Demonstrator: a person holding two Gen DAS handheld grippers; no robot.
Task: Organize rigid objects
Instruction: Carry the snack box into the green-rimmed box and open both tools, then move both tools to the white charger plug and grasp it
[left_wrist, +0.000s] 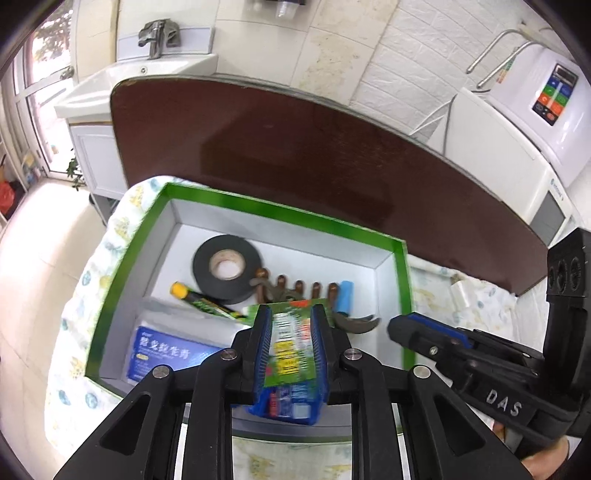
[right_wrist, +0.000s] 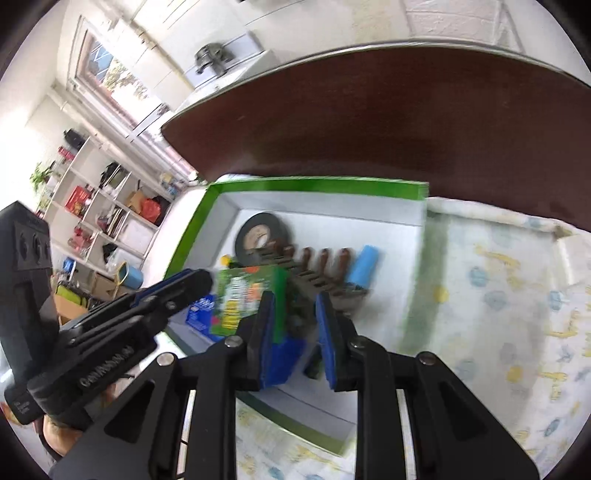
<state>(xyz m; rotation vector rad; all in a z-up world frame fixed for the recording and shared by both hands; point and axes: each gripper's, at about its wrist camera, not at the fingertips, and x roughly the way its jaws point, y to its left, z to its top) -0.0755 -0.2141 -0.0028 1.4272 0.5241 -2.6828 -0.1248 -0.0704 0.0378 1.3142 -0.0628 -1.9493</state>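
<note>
A small green and blue printed box (left_wrist: 290, 350) sits between the blue pads of my left gripper (left_wrist: 290, 328), which is shut on it just above the near end of a green-rimmed white tray (left_wrist: 280, 218). In the tray lie a black tape roll (left_wrist: 225, 266), a yellow-capped pen (left_wrist: 199, 299), a brown pegged comb-like piece (left_wrist: 295, 288), a blue cylinder (left_wrist: 347, 295) and a blue carton (left_wrist: 162, 354). My right gripper (right_wrist: 295, 321) hovers close on the right of the printed box (right_wrist: 243, 295), jaws nearly together with nothing gripped. Its tip (left_wrist: 397, 325) stands apart from the box.
The tray rests on a patterned cloth (left_wrist: 480, 306) spread over a dark brown table (left_wrist: 295, 147). A white sink with a tap (left_wrist: 129, 81) stands beyond the table's left end, a white appliance (left_wrist: 546, 103) at the right. Cluttered shelves (right_wrist: 103, 206) line the far wall.
</note>
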